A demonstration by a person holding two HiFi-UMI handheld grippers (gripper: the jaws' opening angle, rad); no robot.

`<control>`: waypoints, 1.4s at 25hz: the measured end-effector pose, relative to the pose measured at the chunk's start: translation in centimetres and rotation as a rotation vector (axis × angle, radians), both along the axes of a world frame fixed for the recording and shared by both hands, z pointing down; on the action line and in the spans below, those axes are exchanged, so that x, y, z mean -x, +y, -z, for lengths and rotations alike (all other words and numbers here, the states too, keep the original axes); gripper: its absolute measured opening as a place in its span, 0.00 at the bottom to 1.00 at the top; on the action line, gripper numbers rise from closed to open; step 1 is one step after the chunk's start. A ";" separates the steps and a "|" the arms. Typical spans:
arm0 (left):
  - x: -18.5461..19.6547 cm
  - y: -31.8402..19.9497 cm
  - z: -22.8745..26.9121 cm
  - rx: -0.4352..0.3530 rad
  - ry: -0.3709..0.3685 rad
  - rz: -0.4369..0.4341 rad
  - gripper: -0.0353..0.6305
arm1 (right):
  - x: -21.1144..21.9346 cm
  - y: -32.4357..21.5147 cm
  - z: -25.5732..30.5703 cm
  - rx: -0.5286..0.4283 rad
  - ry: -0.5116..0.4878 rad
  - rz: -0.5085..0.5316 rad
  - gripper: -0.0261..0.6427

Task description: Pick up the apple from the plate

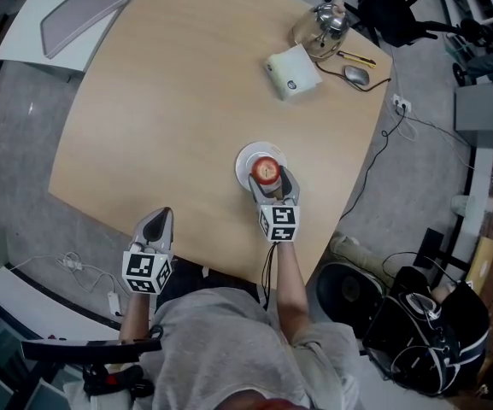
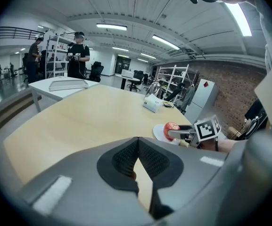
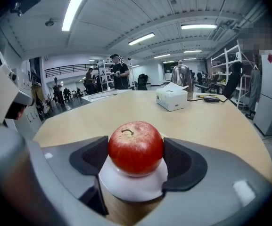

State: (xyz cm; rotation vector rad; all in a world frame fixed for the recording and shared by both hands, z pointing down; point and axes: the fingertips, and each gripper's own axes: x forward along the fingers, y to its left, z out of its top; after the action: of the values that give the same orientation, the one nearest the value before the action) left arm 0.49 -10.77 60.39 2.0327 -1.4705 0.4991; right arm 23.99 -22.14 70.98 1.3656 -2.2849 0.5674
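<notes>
A red apple (image 1: 266,170) (image 3: 136,147) stands upright on a small white plate (image 1: 244,162) (image 3: 133,186) near the front right edge of the wooden table (image 1: 186,101). My right gripper (image 1: 268,178) (image 3: 136,158) is open around the apple, one dark pad close on each side. Whether the pads touch the skin is not clear. My left gripper (image 1: 162,215) (image 2: 138,142) hovers over the table's front edge to the left, shut and empty. In the left gripper view the apple (image 2: 171,125) and the right gripper (image 2: 177,133) appear at the right.
A white box (image 1: 292,72), a metal kettle (image 1: 325,20), a mouse (image 1: 357,76) and a pen lie at the table's far right corner. A white table (image 1: 75,15) stands at the far left. Bags and cables lie on the floor to the right.
</notes>
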 end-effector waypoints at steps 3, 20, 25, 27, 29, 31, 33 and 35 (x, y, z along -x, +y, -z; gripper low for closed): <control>0.2 0.4 0.6 -0.004 -0.001 0.014 0.08 | 0.0 0.3 0.5 -0.001 -0.003 0.011 0.59; 3.0 2.0 3.0 -0.039 -0.006 0.048 0.08 | 1.9 1.1 3.0 -0.014 0.008 0.009 0.59; 4.6 1.5 2.8 -0.045 0.002 0.043 0.08 | 3.3 0.3 3.8 -0.033 0.020 0.006 0.59; 5.2 1.6 2.5 -0.056 0.006 0.044 0.08 | 3.8 0.4 4.0 -0.047 0.022 0.005 0.59; 5.5 1.9 2.3 -0.066 0.008 0.046 0.08 | 4.1 0.8 4.2 -0.058 0.022 0.009 0.59; 5.8 2.1 2.2 -0.079 0.005 0.048 0.08 | 4.4 1.1 4.4 -0.070 0.021 0.019 0.59; 6.3 2.2 2.1 -0.090 -0.001 0.052 0.08 | 4.9 1.1 4.5 -0.081 0.020 0.033 0.59; 6.8 2.4 1.8 -0.093 0.000 0.061 0.08 | 5.6 1.1 4.4 -0.084 0.018 0.046 0.59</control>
State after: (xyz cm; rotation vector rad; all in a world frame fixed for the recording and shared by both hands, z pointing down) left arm -6.31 -8.41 58.54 2.0518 -1.5768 0.4132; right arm 18.43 -21.08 66.55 1.3468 -2.3434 0.4476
